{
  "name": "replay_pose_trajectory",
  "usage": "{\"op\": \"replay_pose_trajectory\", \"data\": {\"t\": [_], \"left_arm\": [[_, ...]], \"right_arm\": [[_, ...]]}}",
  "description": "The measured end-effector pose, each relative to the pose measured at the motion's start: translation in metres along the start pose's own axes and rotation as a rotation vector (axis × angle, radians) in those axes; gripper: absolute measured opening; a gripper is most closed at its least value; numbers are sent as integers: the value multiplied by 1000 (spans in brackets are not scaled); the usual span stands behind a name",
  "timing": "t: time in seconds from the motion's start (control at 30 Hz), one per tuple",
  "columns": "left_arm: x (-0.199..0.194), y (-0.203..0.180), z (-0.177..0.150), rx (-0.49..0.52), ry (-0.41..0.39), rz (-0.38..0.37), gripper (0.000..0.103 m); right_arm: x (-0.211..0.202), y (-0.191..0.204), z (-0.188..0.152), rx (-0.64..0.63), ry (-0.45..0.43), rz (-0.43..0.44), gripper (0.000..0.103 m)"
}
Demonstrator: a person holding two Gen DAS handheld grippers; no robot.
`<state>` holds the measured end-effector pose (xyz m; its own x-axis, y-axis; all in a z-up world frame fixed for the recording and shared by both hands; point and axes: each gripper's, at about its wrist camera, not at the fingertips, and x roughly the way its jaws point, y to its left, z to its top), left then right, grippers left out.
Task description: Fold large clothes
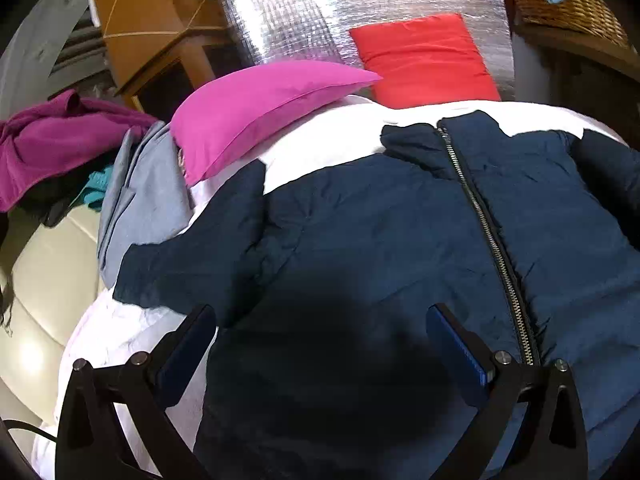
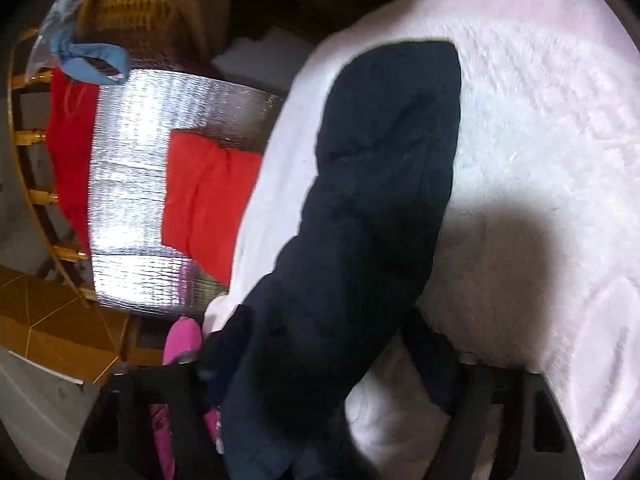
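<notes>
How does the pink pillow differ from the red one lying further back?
The pink pillow looks plump and lies tilted, partly on the white blanket; the red pillow looks flatter and lies flat on the silver foil mat. The pink one lies beside the navy jacket's sleeve; the red one lies beyond its collar. Both are plain, single-coloured and untouched by either tool.

left wrist view is sharp and bright, with glare on the silver foil mat (image 1: 360, 8) and a dark shadow across the navy jacket (image 1: 360, 240). right wrist view is motion-blurred; both curve and darken at the edges.
</notes>
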<state>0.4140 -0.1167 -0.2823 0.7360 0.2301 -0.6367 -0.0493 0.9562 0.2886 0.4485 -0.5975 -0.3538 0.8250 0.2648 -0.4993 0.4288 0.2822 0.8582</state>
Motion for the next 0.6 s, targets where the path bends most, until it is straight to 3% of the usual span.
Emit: {"op": "replay_pose_trajectory", "data": {"t": [0.13, 0.3, 0.47, 0.6], "left_arm": [[-1, 1, 5, -19, -6, -17, 103], [-2, 14, 7, -81, 3, -8, 103], [-7, 31, 2, -163, 21, -10, 103], [-18, 37, -4, -189, 13, -4, 103]], "right_arm": [[0, 20, -6, -74, -41, 16, 28], [-27, 95, -47, -336, -73, 110, 26], [-12, 132, -121, -465, 71, 193, 26], [27, 127, -174, -439, 225, 197, 26]]}}
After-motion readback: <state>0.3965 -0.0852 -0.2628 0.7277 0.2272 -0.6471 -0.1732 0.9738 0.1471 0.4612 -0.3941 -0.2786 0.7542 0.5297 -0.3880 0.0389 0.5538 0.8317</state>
